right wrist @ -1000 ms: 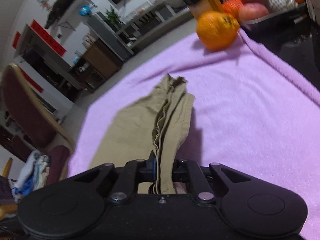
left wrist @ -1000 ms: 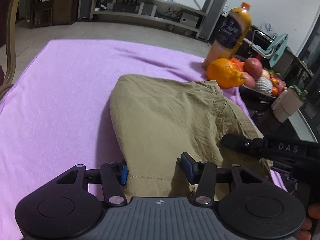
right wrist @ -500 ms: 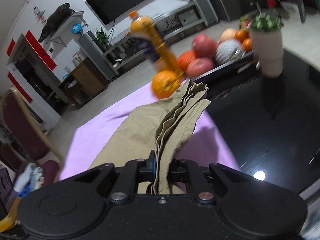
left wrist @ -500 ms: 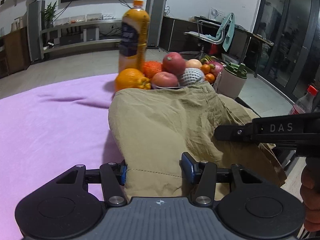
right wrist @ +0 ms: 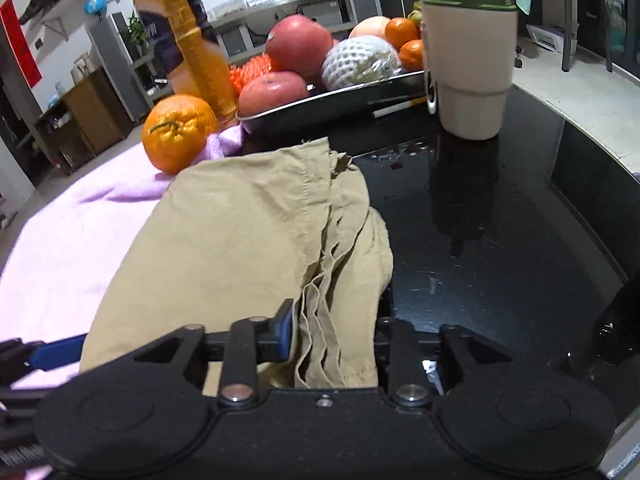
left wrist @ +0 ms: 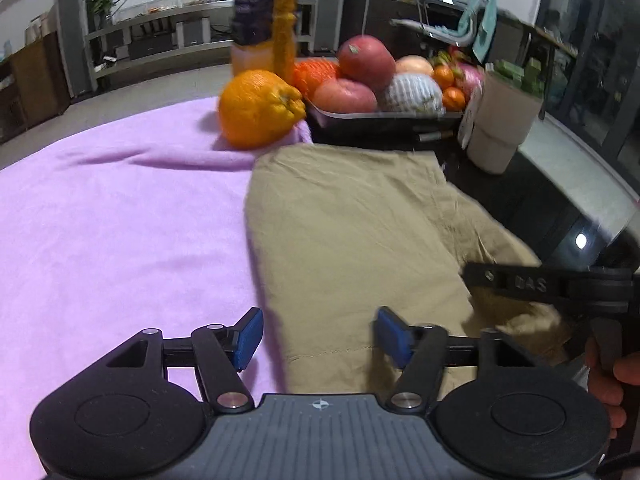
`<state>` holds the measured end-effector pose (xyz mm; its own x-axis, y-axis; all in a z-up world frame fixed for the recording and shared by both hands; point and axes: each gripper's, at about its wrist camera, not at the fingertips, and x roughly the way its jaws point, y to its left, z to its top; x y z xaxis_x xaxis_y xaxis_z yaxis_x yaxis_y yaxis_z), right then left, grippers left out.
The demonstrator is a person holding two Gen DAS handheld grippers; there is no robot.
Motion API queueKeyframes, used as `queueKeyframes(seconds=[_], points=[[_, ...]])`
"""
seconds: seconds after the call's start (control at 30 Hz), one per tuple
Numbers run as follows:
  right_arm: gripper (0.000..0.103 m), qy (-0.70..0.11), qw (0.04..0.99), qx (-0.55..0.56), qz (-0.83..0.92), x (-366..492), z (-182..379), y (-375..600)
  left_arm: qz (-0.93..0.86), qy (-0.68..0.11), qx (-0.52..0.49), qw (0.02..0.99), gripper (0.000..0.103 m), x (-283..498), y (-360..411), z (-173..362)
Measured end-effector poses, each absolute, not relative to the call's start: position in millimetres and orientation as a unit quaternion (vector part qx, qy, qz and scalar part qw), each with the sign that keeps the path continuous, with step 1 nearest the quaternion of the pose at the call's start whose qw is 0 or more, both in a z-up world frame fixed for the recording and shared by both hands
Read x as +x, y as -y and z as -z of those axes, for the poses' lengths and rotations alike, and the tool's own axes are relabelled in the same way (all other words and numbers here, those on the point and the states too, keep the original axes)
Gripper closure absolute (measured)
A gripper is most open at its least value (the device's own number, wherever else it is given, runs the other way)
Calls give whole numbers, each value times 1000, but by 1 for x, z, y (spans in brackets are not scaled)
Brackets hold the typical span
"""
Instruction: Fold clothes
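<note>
Folded khaki garment (left wrist: pixel 352 236) lies across the boundary of the purple cloth (left wrist: pixel 112 220) and the bare black tabletop (right wrist: pixel 500 248), its far edge just short of the fruit tray (right wrist: pixel 340 98) and beside the loose orange (left wrist: pixel 260 108). Judged to be a set-down spot at the table's side – the folded bundle parked clear of the open purple area.

Left gripper (left wrist: pixel 316 334): jaws opening, blue pads standing off both sides of the near hem; fabric lies between them but neither pad presses on it. Reads as a release after placing.

Right gripper (right wrist: pixel 334 340): jaws also opening. The stacked layered edges of the garment sit bunched between them; the left pad (right wrist: pixel 282 336) is at the fabric's edge, the other pad hidden behind the cloth – grip looks slack, not clamping. From the left wrist view this tool (left wrist: pixel 540 284) comes in from the right with the person's hand (left wrist: pixel 608 376) on its handle, over the garment's right corner.

Placement rationale: each tool took one near corner so the fold would travel flat without splaying.

Note: right-side layers are rumpled and overhang onto the glossy black surface near the beige cup (right wrist: pixel 468 68); may need squaring. Orange bottle (right wrist: pixel 188 36) stands close behind the orange – withdraw low and straight back
</note>
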<state>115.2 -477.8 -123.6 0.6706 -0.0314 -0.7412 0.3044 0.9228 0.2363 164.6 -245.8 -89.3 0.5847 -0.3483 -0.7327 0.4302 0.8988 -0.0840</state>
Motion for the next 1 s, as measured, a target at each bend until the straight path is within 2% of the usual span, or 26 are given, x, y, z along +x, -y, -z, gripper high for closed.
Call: queueKeyframes(seconds=[0.03, 0.07, 0.17, 0.2, 0.23, 0.27, 0.4, 0.47, 0.5, 0.57, 0.63, 0.67, 0.73, 0.83, 0.93, 0.97, 1.0], points=[[61, -392, 898, 170, 104, 109, 119, 481, 221, -394, 42, 891, 42, 164, 236, 82], [60, -382, 902, 161, 116, 100, 113, 483, 223, -388, 36, 894, 42, 163, 231, 76], [60, -337, 917, 133, 168, 72, 96, 484, 237, -376, 36, 895, 51, 150, 222, 66], [64, -318, 923, 134, 173, 64, 93, 484, 245, -375, 42, 893, 57, 144, 224, 64], [75, -306, 929, 141, 154, 58, 91, 482, 257, -377, 52, 888, 64, 140, 228, 66], [79, -303, 934, 151, 117, 54, 92, 478, 267, -381, 61, 883, 66, 138, 235, 70], [82, -349, 921, 171, 19, 54, 119, 462, 284, -421, 106, 855, 64, 132, 260, 102], [99, -371, 915, 156, 42, 54, 135, 462, 266, -432, 132, 852, 58, 131, 265, 115], [101, -366, 916, 159, 47, 50, 140, 465, 263, -432, 133, 852, 58, 131, 266, 114], [100, -369, 911, 175, 63, 46, 133, 467, 251, -439, 133, 852, 59, 131, 265, 108], [92, -359, 914, 171, 79, 39, 120, 464, 248, -423, 136, 861, 61, 125, 261, 97], [92, -352, 917, 172, 75, 34, 115, 463, 254, -412, 134, 865, 60, 120, 259, 93], [92, -339, 923, 174, 58, 27, 108, 458, 263, -404, 129, 867, 53, 115, 257, 90], [91, -365, 916, 157, 47, 37, 120, 449, 229, -454, 150, 848, 44, 127, 263, 110], [89, -390, 901, 174, 71, 44, 128, 447, 211, -483, 129, 840, 42, 132, 255, 110], [86, -391, 898, 188, 75, 43, 122, 447, 207, -491, 120, 838, 42, 133, 251, 106], [75, -386, 897, 204, 75, 38, 114, 447, 202, -496, 115, 837, 41, 133, 247, 100]])
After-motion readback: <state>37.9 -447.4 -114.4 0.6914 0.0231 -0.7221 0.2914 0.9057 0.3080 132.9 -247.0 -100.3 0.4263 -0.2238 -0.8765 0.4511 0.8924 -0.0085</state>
